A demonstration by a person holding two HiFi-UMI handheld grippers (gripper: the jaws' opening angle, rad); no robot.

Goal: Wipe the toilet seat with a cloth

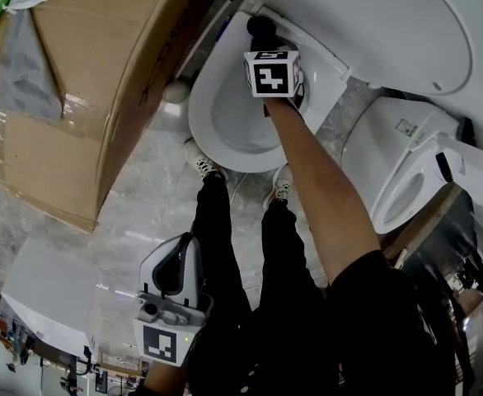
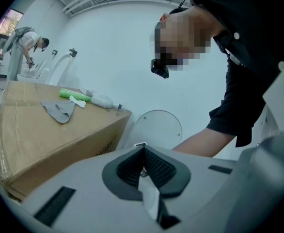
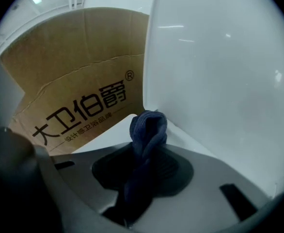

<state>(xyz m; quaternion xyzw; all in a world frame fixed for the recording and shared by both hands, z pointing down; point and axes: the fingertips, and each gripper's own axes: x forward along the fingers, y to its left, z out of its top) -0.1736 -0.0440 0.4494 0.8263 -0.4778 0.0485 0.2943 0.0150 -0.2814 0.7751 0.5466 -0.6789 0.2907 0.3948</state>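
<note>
At the toilet seat [image 1: 202, 126] rear, right gripper [image 3: 144, 155] jaws clamped on dark blue cloth [image 3: 148, 129], left gripper [image 2: 143, 165] jaws together

In the head view, the marker cube [image 1: 271, 73] hid the right gripper's [image 1: 265, 43] jaws, and only a dark tip of the cloth [image 1: 261, 27] showed beyond it. The raised toilet lid [image 1: 373, 23] was cut off by the top edge and the cardboard box [image 1: 77, 97] by the left. In the right gripper view, the cloth's lower end was lost between the jaws. In the left gripper view, the far person [image 2: 29, 42] was too small to tell what they handled.
</note>
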